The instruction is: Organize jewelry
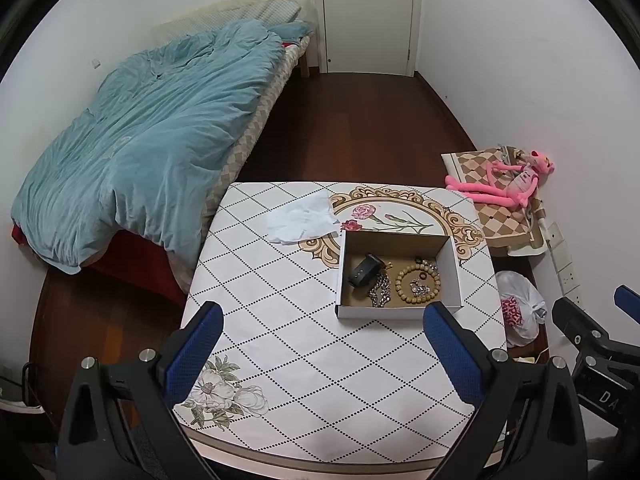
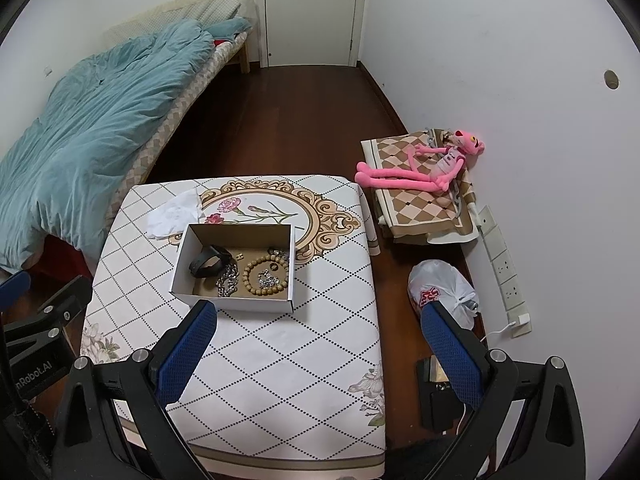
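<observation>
An open white cardboard box [image 1: 450, 260] [image 2: 234, 305] stands on the patterned table [image 1: 304, 352] [image 2: 280, 352]. Inside lie a black band [image 1: 363, 270] [image 2: 208, 265], a silver chain [image 1: 381, 291] [image 2: 228, 282], a wooden bead bracelet [image 1: 418, 282] [image 2: 266, 274] and small metal pieces. My left gripper [image 1: 324, 344] is open and empty, above the table's near part, short of the box. My right gripper [image 2: 318, 344] is open and empty, above the table's near right side. Each gripper's body shows at the edge of the other view.
A crumpled white paper [image 1: 302, 218] [image 2: 176, 210] lies behind the box. A bed with a blue quilt [image 1: 152, 132] is at the left. A pink plush toy [image 2: 424, 168] lies on a stool at the right, a white plastic bag [image 2: 442, 292] on the floor.
</observation>
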`<state>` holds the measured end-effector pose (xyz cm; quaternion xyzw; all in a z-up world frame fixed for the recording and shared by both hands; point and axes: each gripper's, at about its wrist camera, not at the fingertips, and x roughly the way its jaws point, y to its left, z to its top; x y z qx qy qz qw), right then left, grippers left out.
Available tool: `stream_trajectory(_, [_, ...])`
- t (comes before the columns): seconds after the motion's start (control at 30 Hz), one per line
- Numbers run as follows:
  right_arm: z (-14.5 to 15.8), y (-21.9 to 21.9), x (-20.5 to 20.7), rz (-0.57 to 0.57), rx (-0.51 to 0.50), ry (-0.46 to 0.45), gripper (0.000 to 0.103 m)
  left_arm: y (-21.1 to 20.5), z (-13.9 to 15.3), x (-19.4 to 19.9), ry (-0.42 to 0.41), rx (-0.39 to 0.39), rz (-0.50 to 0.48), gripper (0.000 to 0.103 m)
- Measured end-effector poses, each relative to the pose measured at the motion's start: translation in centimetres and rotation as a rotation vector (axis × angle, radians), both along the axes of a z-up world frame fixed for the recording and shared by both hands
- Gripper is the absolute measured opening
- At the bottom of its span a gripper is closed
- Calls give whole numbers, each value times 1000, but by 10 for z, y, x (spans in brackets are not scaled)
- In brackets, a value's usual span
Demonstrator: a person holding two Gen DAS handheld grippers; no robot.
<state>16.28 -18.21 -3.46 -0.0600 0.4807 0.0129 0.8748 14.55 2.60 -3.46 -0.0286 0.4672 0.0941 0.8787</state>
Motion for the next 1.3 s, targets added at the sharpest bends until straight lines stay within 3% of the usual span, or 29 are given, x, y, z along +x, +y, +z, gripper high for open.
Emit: stream_trajectory(1.3, [-7,2,-3,18,2,13,103,-6,-2,-6,0,5,-14,102])
